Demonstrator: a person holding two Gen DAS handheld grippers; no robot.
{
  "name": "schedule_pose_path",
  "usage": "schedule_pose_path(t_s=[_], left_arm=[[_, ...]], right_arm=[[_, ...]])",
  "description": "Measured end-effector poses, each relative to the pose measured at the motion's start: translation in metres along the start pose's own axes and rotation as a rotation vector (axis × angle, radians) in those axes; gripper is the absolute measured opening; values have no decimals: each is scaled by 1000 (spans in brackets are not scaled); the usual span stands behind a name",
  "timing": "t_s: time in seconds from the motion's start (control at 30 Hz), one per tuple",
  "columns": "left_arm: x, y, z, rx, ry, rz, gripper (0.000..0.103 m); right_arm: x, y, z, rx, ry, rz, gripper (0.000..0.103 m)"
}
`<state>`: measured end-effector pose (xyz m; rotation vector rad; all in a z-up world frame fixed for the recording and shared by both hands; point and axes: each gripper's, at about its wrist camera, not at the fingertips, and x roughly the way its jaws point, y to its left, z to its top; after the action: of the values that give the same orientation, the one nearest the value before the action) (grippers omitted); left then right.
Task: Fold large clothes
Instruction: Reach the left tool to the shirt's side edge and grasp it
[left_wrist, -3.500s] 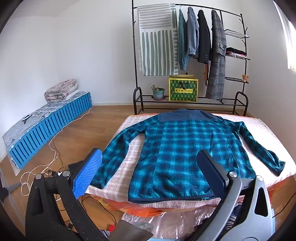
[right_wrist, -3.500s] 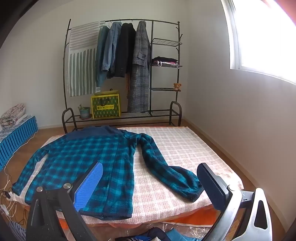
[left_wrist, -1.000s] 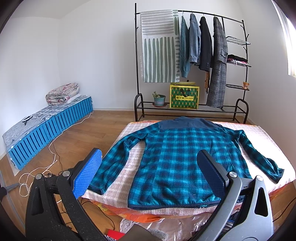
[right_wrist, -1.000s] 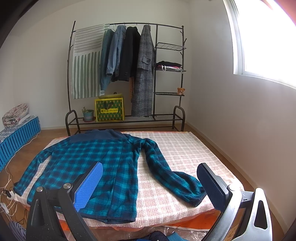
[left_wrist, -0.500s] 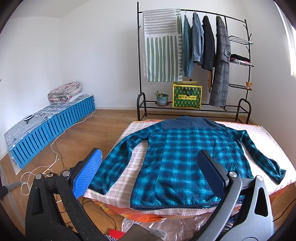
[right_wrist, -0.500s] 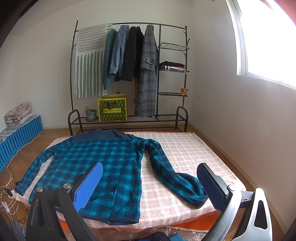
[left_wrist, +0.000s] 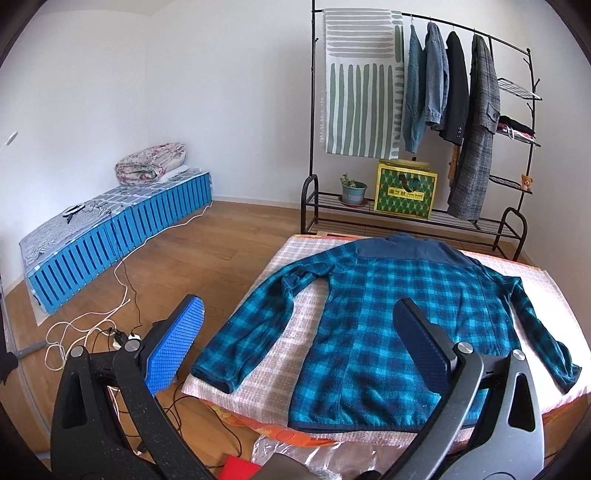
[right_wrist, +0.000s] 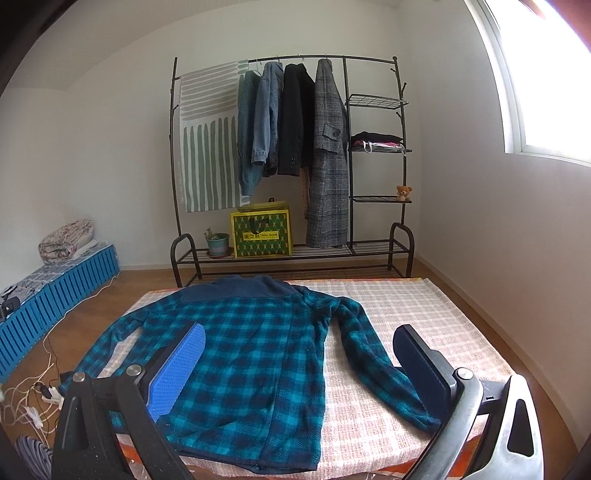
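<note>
Fingers, left: your left gripper (left_wrist: 295, 350) is spread wide with nothing between the pads; it hangs off the near edge of the bed, its blue pad over the floor and its dark pad over the shirt's hem area.
Fingers, right: your right gripper (right_wrist: 299, 365) is also wide apart and holds nothing; its blue pad overlaps the shirt body and its dark pad sits by the cuff of the sleeve on your right.
Shirt: the teal plaid shirt (left_wrist: 399, 314) lies flat, back up, on the bed, hem toward you and navy yoke and collar at the far end.
Sleeves: both are spread out and angled down toward you; the cuff on your left (left_wrist: 218, 380) lies near the bed's near-left corner, the cuff on your right (right_wrist: 424, 417) near the near edge.
Bed: the bed (right_wrist: 424, 306) has a pink-and-white checked cover with an orange layer showing under the near edge.
Floor, near: tangled white and black cables (left_wrist: 92, 325) lie on the wood floor to your left, beside the bed.
Floor, left: a low blue slatted platform (left_wrist: 122, 232) runs along the left wall, with a rolled floral quilt (left_wrist: 151, 162) at its far end.
Far wall: a black clothes rack (right_wrist: 288, 166) stands past the bed with hanging coats and a striped cloth; a yellow-green bag (right_wrist: 262, 232) and a potted plant (right_wrist: 216, 242) sit on its bottom shelf.
Window: bright window (right_wrist: 546, 74) at upper right, seen from the right wrist.
</note>
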<state>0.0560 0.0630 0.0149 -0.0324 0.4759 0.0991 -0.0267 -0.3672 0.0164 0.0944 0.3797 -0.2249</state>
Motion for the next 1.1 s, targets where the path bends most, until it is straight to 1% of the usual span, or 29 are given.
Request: schedule_pose_path(t_s=[0.07,0.1,0.17,0.23,0.27,0.33,0.43,0.5,0.57,0.67,0.77,0.9,0.97,1.1], left_arm=[[8,16,1,-16,-45,27,103],[14,23,3,-18,-53,33,103],[33,41,7,-36,-30,66,103],[51,64,8,-77,-4,80,103],[63,75,8,-96,19,78,102],[88,100,6,-152,78,53,96],[133,140,-5,-253,186,15,85],[168,159,-15,-301,262,-16,70],[203,173,-29,-341,323,-33,64],[255,181,-51,-394,413,-76,61],[301,180,-69,-413,473,-111,60],[352,176,-82,-426,504,-143,60],[376,175,-88,-432,525,-152,60],[411,177,-98,-428,549,-143,60]], right_arm=[[8,5,1,-1,-13,31,103],[13,8,2,-2,-18,49,103],[23,14,2,-7,-25,90,103],[34,24,3,-13,-31,146,103],[41,29,2,-15,-29,164,103],[54,41,1,-22,-15,194,103],[72,57,-4,-17,15,236,103],[85,67,-10,-14,50,264,103],[99,73,-16,-12,95,284,101],[119,81,-21,-7,153,306,94],[131,87,-23,2,183,313,90],[146,102,-27,-31,221,326,84],[155,110,-32,-57,247,328,83],[169,124,-45,-87,293,326,83]])
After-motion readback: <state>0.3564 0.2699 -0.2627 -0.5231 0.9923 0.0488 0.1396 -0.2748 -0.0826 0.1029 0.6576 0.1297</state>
